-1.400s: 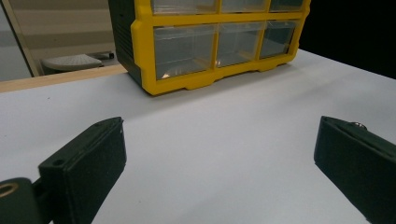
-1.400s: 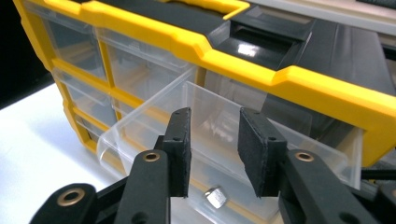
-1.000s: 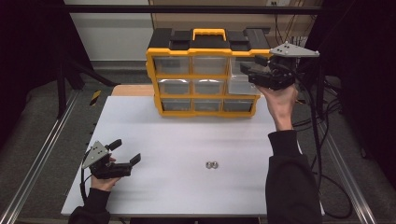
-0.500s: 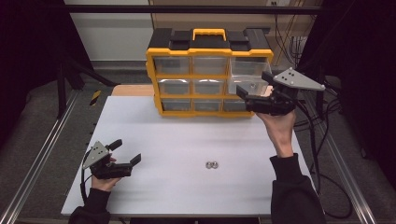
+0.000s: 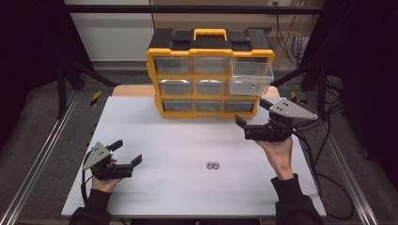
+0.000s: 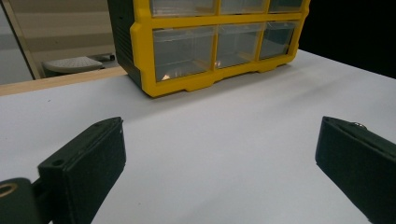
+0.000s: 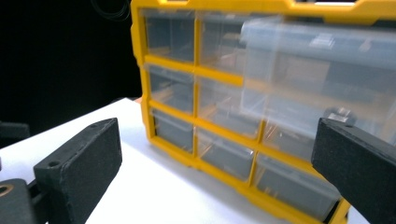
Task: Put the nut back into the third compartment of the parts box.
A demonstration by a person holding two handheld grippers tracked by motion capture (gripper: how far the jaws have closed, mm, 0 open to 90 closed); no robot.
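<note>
High view: a yellow organizer (image 5: 209, 75) with nine clear drawers is seen at upper centre of the frame, standing at the far edge of a white table (image 5: 178, 140). The top-right drawer (image 5: 251, 76) is pulled out and projects toward the camera; a small object is seen through its front wall, too small to identify. Two small metal pieces (image 5: 213, 165) lie side by side on the table at lower centre; their kind cannot be made out.

The left gripper (image 5: 127, 153) is held at lower left, low over the table, its jaws spread wide with nothing between them. The right gripper (image 5: 253, 115) is held at centre right, just in front of the organizer's lower right corner, jaws likewise spread wide and empty. Both forearms are cut off by the bottom edge.

Left gripper view: the left gripper (image 6: 219, 172) is shown with both jaws cut off at the bottom corners and bare table between them. The organizer (image 6: 205, 51) is seen at upper centre, well apart from the jaws, its upper rows cropped by the top edge; the pulled-out drawer and the metal pieces are outside this frame.

Right gripper view: the right gripper (image 7: 215, 172) is shown facing the organizer (image 7: 196, 116) at close range. The open drawer (image 7: 317, 74) is seen blurred at upper right, overlapping the drawers behind it; its contents cannot be resolved.
</note>
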